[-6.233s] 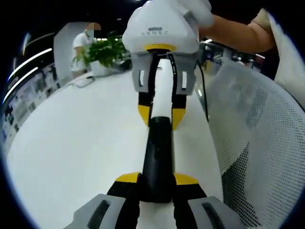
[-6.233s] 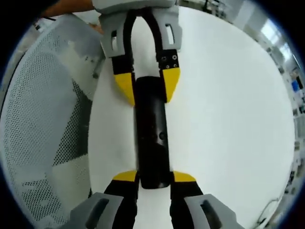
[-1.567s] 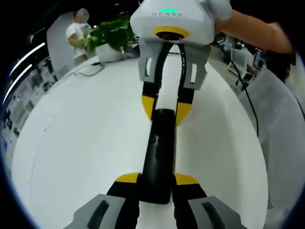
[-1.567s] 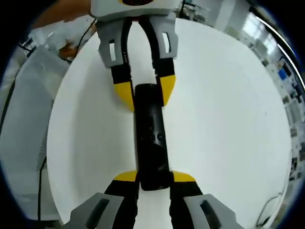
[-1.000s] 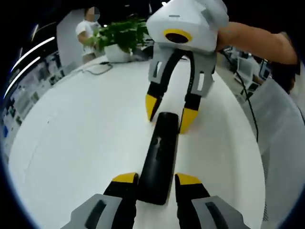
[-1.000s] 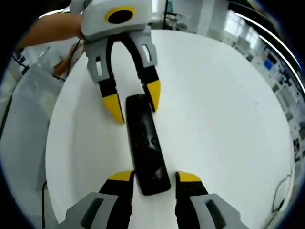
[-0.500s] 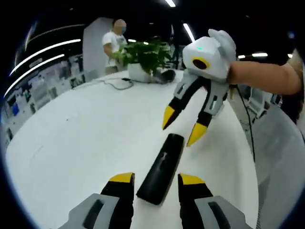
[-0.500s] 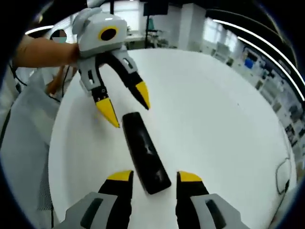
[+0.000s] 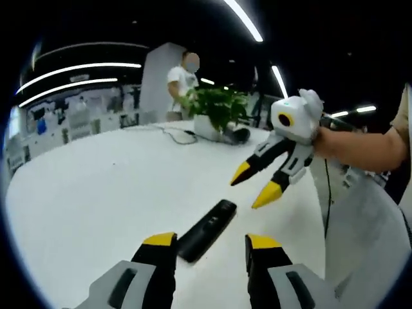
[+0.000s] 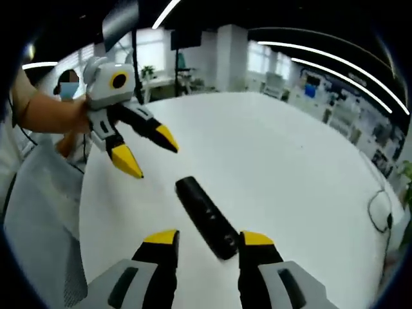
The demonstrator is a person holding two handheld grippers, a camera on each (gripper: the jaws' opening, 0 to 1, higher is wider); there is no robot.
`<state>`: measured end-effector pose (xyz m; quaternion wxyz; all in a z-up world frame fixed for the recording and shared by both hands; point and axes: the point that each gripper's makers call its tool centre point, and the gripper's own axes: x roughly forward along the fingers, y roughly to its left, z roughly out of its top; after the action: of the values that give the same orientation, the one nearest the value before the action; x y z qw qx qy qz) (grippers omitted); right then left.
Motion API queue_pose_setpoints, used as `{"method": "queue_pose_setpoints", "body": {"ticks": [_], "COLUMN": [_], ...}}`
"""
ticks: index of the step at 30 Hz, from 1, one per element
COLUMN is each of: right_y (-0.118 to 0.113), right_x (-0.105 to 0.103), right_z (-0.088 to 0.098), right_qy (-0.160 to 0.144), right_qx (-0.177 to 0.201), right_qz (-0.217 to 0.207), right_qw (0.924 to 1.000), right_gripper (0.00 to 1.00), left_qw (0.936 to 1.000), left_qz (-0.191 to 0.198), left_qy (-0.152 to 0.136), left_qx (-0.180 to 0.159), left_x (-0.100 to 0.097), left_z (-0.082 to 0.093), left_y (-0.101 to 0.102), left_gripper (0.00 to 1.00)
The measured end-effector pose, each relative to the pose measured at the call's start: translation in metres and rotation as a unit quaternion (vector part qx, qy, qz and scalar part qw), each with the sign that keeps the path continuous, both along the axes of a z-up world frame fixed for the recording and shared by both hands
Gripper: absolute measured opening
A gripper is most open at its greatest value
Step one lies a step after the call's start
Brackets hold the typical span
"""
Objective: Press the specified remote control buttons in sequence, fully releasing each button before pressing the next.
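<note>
Remote control (image 9: 206,230) lies flat on the white table (image 9: 96,187), untouched, just beyond the spread, empty jaws of the left gripper (image 9: 208,242), with the right gripper (image 9: 254,182) spread above its far end. To press cleanly, I judge one gripper should descend straight onto a single button, then lift fully clear.

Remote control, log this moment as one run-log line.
remote control: flat on white table, free | left gripper: open, raised | right gripper: open, raised | potted plant: far edge

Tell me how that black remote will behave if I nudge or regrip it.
The remote looks like a rigid slim bar lying flat on the smooth white table, so it probably slides or pivots rather than rolls. Its glossy casing may slip between jaws. Likely light.
</note>
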<state>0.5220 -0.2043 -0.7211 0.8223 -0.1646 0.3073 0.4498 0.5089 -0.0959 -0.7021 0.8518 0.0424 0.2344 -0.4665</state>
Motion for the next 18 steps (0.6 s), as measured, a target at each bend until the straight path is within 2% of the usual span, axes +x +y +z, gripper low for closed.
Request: {"method": "queue_pose_setpoints", "body": {"ticks": [6, 11, 13, 18], "right_y": [-0.003, -0.002, -0.001, -0.002], "right_x": [-0.015, -0.029, -0.037, -0.047], "right_z": [0.006, 0.02, 0.029, 0.043], "right_qy": [-0.004, -0.018, -0.027, -0.042], "right_qx": [0.027, 0.063, 0.078, 0.094], "right_qz": [-0.025, -0.042, -0.046, -0.055], "right_qw": [0.9993, 0.9969, 0.9955, 0.9932], "right_gripper": [0.39, 0.4, 0.41, 0.46], "left_qw": [0.9995, 0.9978, 0.9975, 0.9948], "left_qz": [0.016, 0.034, 0.036, 0.046], "left_qy": [-0.006, -0.011, -0.016, -0.018], "left_qx": [-0.025, -0.056, -0.059, -0.089], "left_x": [-0.02, -0.032, -0.038, -0.051], "left_z": [0.014, 0.03, 0.035, 0.05], "left_y": [0.01, 0.015, 0.016, 0.015], "left_gripper": [0.47, 0.5, 0.51, 0.65]}}
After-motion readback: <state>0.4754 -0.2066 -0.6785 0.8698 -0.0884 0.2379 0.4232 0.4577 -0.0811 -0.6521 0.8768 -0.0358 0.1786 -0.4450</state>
